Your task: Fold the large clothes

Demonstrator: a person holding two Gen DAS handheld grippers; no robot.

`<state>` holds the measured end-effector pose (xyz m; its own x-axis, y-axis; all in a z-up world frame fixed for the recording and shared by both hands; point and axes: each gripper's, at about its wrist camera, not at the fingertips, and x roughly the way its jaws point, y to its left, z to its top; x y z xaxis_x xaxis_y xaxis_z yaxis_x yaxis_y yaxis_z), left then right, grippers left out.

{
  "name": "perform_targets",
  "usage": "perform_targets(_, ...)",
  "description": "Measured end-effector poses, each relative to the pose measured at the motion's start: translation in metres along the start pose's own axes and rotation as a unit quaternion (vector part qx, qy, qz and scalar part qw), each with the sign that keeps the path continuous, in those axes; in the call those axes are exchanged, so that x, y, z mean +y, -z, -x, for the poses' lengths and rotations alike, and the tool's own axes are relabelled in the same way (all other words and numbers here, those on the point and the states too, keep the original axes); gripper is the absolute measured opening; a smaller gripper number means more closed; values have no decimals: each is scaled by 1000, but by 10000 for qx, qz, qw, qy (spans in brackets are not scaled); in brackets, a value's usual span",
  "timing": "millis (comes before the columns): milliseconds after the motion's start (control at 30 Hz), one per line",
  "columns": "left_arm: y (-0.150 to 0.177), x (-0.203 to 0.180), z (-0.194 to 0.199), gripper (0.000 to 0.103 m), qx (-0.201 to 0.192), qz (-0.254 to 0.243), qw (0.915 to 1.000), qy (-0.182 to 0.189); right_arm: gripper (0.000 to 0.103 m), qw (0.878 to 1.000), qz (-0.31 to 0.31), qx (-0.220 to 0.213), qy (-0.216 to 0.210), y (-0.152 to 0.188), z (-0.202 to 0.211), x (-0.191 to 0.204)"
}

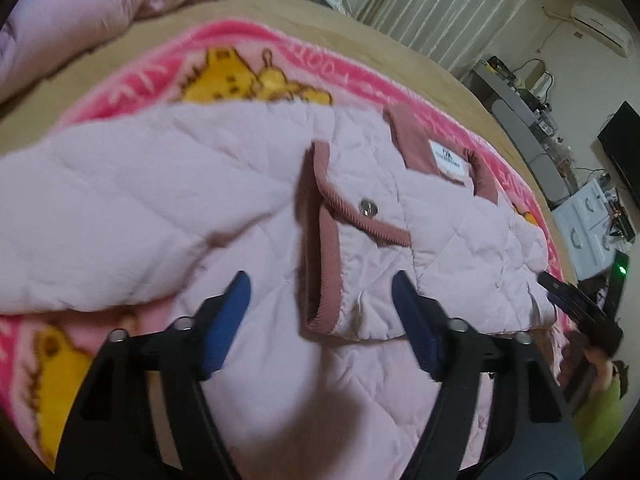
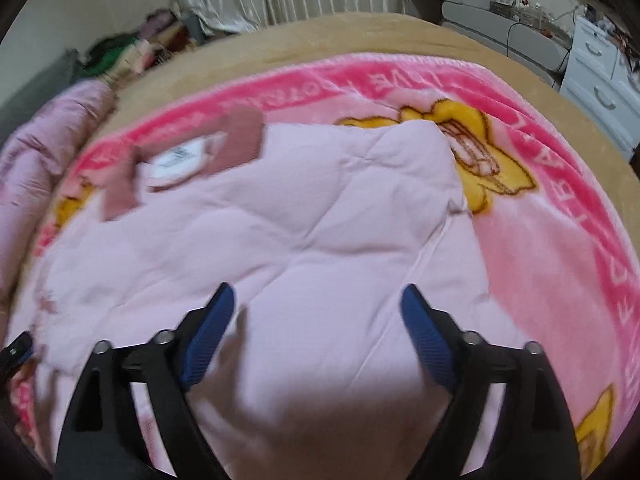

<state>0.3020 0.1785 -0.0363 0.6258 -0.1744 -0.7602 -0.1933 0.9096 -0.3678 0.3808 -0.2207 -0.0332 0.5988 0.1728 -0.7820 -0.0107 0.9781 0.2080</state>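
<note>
Both sets of jaws stand spread with nothing pinched: the left gripper [image 1: 320, 280] hangs over the cuffed sleeve end [image 1: 320, 240] and the right gripper [image 2: 316, 292] over the plain quilted panel. The pink quilted jacket [image 2: 280, 220] lies spread on the cartoon blanket [image 2: 540, 240] on the bed, collar label [image 1: 448, 158] toward one o'clock in the left view. This looks like a pause between folds; the next fold needs a fresh pinch on an edge. Both grippers tilt steeply downward.
</note>
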Motion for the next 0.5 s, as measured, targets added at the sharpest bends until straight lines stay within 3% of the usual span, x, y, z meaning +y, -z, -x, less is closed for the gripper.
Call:
perform_targets(33,0,0,6,74,-31,-20,10000,-40,95,9999,-62,-23,-128,5,7,3)
perform_targets(67,0,-1,13,85,-58,-50,9999,-121,95,9996,-99,-12,-247,8,12,6)
perform_targets(167,1,-4,26,93,-148,-127,9994,-282,95,9986,-104,-27,-516,17,27,18)
perform_targets(333,3,2,39,94,-187,96,9993,-301,95,9971,174,-213,-710,31,53,44)
perform_targets(500,12,22,53,94,-249,381,9970,-619,95,9917,770,-372,-957,46,75,88)
